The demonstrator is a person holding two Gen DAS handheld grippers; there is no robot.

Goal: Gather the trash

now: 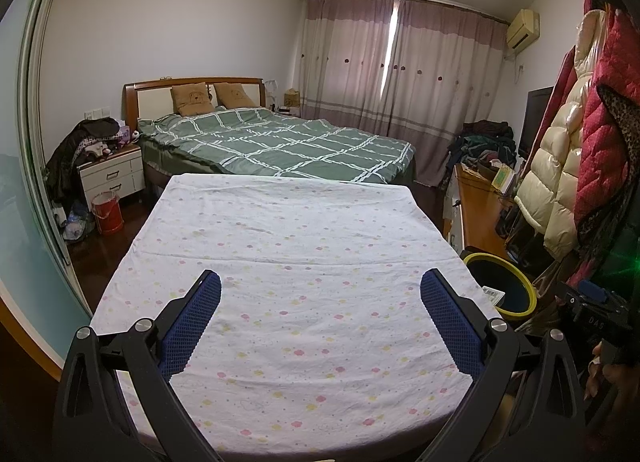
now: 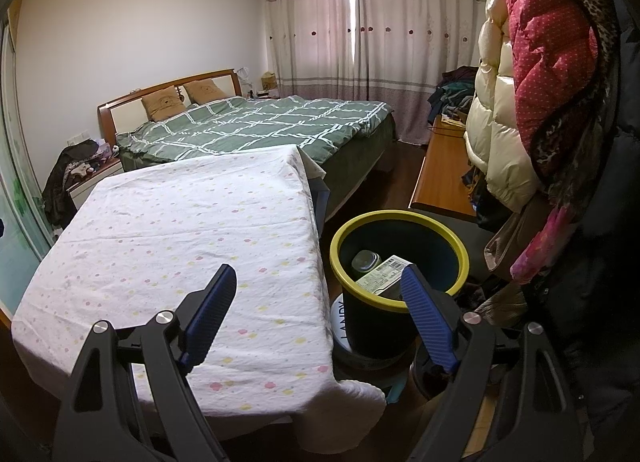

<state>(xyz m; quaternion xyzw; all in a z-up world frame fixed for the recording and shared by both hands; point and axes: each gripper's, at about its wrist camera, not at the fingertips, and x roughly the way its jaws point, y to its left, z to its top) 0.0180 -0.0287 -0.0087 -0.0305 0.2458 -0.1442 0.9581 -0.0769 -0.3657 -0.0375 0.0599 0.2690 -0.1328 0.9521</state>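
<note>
Trash bin [image 2: 400,258], yellow-rimmed, sits at 3 o'clock of the cloth-covered table [image 2: 180,230]; a bottle [image 2: 366,261] and labelled carton [image 2: 382,276] lie inside. Table looks bare. Left gripper [image 1: 320,302] and right gripper [image 2: 318,294]: fingers spread, empty. Judged: collection done or nearly; next, scan for leftovers.

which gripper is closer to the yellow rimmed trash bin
Right. The right gripper hangs open just in front of the trash bin, its right finger overlapping the rim. The left gripper is open over the flowered sheet, the bin off to its right.
</note>
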